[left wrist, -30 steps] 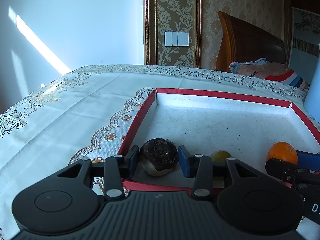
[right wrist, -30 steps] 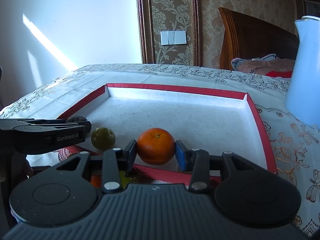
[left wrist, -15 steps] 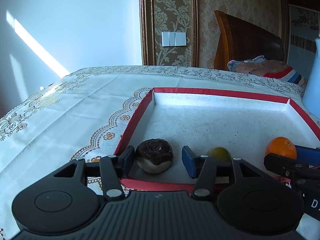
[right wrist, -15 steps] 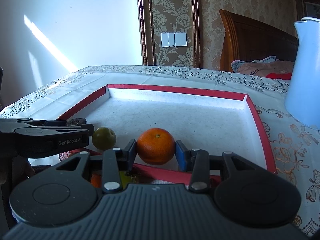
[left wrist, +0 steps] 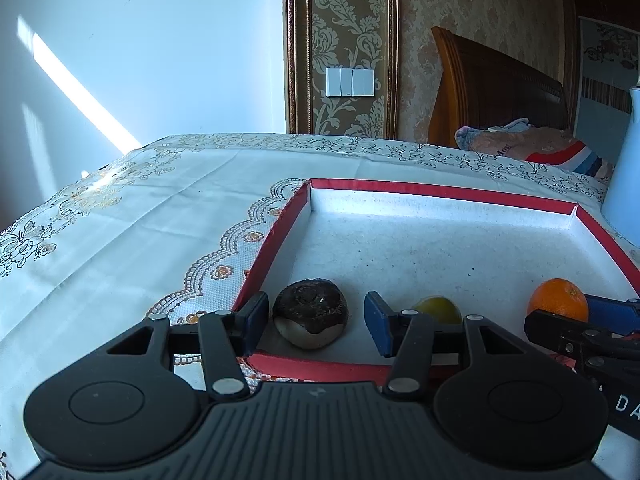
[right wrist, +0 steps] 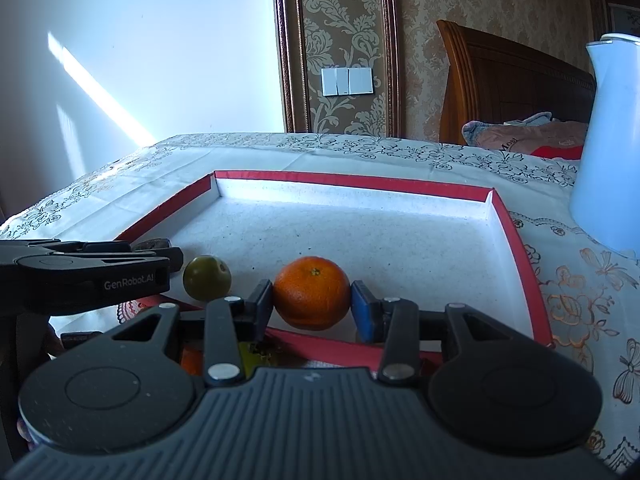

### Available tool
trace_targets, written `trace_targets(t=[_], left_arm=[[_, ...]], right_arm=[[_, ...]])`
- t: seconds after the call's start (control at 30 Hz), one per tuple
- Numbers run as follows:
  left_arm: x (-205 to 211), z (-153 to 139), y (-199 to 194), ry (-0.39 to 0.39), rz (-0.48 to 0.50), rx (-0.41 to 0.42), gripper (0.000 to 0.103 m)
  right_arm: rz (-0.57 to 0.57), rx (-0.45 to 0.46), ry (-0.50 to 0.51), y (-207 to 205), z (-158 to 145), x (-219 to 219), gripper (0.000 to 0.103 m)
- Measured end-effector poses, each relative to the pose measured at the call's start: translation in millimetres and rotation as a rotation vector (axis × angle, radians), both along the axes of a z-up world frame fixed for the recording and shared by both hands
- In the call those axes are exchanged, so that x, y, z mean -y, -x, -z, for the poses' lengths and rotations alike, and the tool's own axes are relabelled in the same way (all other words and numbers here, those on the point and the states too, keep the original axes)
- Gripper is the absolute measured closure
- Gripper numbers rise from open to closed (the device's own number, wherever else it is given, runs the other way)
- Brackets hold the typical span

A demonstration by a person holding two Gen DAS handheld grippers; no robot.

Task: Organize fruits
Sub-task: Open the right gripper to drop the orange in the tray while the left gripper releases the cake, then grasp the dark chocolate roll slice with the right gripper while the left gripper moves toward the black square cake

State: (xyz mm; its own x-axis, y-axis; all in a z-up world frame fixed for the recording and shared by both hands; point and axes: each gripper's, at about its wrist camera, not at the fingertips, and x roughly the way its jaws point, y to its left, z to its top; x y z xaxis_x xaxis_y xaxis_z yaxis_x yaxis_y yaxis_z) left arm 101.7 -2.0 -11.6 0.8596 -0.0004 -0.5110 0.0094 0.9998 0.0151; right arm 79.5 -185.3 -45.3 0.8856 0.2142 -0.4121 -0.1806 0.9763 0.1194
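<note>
Along the near edge of the red-rimmed tray [left wrist: 440, 191], the left gripper [left wrist: 316, 320] has its fingers spread apart around a dark brown fruit [left wrist: 310, 313], touching neither side. The right gripper [right wrist: 312, 302] pinches the orange [right wrist: 312, 298] between its fingers. Between them rests a green fruit [right wrist: 207, 277].

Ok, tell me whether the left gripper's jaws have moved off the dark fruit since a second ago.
Yes. The left gripper has spread its jaws: gaps now show either side of the dark fruit, which rests by the tray's red near rim.
</note>
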Motion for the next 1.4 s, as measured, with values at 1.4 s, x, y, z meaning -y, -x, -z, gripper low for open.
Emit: trace_targets(t=[1.4], left_arm=[[-46.2,-18.4,61.3,0.161,-0.085,0.148,0.023]], right_arm=[[0.106,0.162,-0.195,71.1,-19.1,62.6,0.053]])
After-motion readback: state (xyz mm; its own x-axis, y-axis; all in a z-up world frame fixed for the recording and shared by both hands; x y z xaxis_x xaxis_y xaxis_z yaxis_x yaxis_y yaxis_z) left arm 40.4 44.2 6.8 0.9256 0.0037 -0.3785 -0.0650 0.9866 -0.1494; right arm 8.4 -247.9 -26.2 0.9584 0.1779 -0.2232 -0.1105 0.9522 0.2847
